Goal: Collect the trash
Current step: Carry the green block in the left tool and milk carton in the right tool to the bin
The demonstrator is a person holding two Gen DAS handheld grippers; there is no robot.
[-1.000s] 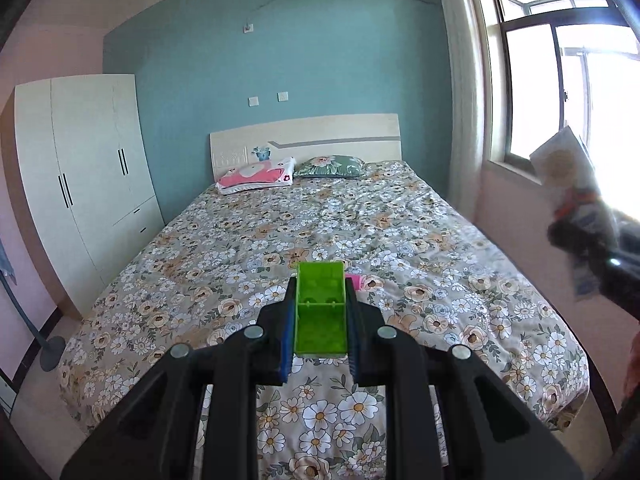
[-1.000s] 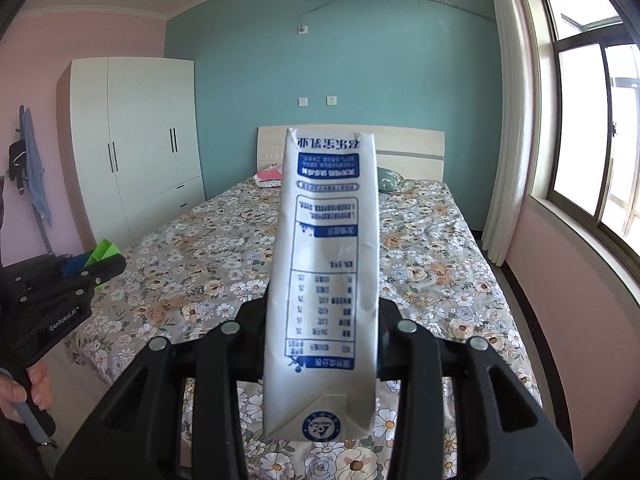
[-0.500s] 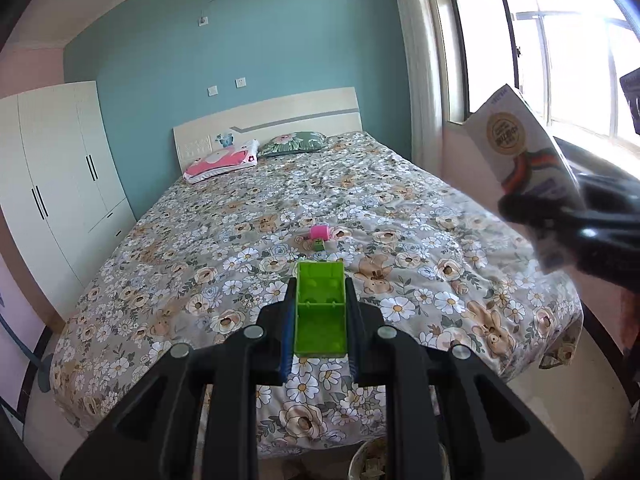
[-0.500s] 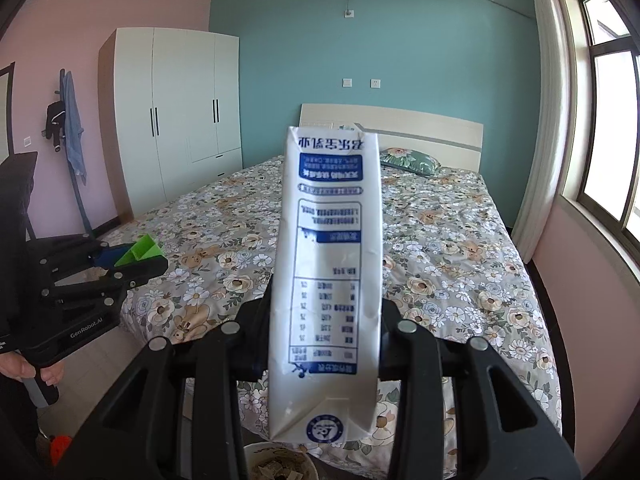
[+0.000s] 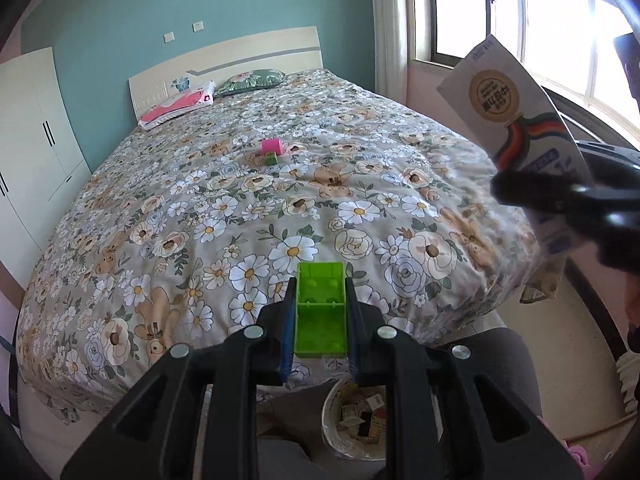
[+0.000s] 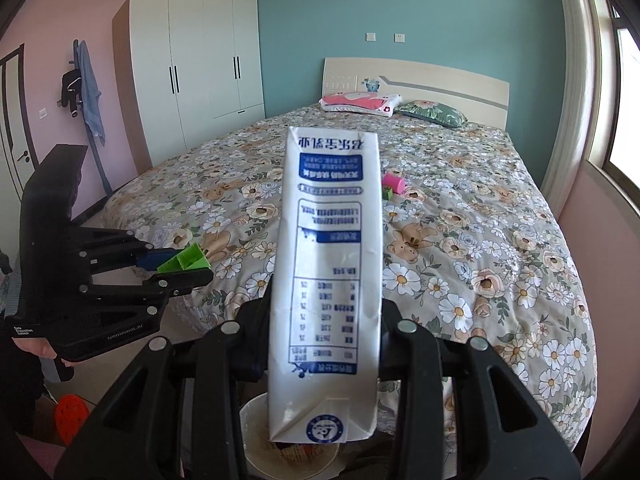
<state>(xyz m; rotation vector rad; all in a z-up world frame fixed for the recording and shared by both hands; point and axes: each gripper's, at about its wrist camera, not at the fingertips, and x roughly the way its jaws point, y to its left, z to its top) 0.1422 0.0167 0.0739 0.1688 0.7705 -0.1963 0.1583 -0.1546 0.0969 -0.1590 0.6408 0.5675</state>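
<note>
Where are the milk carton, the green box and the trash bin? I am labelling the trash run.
milk carton (image 6: 326,280), right wrist view, middle of its printed side panel.
green box (image 5: 320,310), left wrist view, its open inside.
trash bin (image 5: 332,436), left wrist view, its pale left rim.

The left claw clamps a green box above a white bin beside the bed.

I see a white milk carton pinched upside down, a green box pinched too, a trash bin of scraps below
</note>
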